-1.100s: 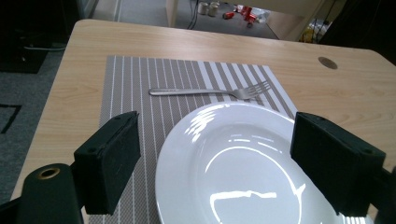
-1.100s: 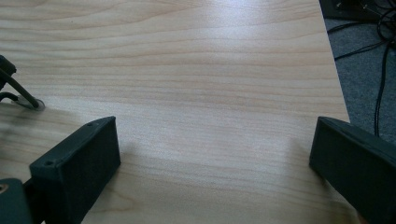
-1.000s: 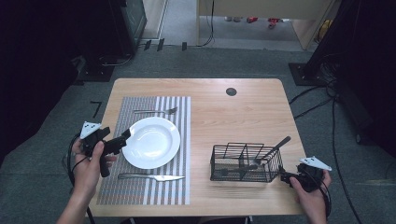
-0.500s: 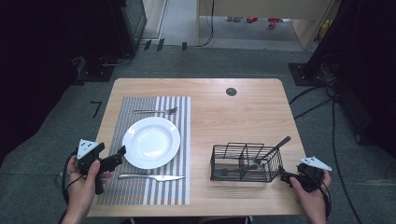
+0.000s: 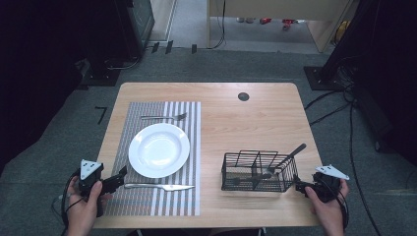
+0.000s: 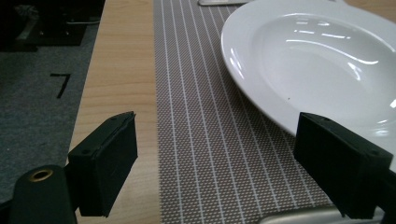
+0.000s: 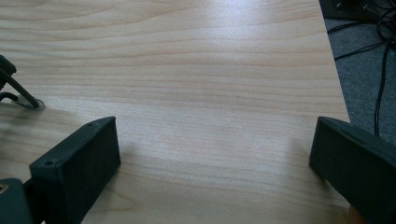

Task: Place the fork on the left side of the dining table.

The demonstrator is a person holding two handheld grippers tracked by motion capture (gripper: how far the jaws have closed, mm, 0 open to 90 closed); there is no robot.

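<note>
At the near left corner of the table: left gripper (image 5: 118, 178) held in the person's left hand (image 5: 83, 204), jaws spread wide with nothing between them, tips over the near left corner of the placemat.
Near right corner: right gripper (image 5: 301, 187) in the right hand (image 5: 328, 206), jaws spread and empty, low over bare wood just beside the wire basket.
Left gripper view adds: the placemat (image 6: 210, 140) is a fine brown-grey weave with thin pale stripes; the glossy rim of the white plate (image 6: 317, 60) passes behind the right-hand jaw; a sliver of metal, probably the knife handle (image 6: 299, 216), lies at the bottom edge.
Right gripper view adds: pale straight wood grain of the table (image 7: 196, 70) and one black wire foot of the basket (image 7: 18, 93) at the left edge.
High view adds: the whole layout. A fork (image 5: 164, 117) lies beyond the plate (image 5: 159, 149); a knife (image 5: 160, 186) lies on its near side, both on the placemat (image 5: 147, 206).
Right half of the table: black wire basket (image 5: 258, 171), rectangular, with compartments; a dark-handled utensil (image 5: 285, 157) leans out of it toward the far right.
Far edge: small round dark cap (image 5: 243, 96) set in the wood.
Around the table: grey carpet, black cables (image 5: 334, 103) on the right.
</note>
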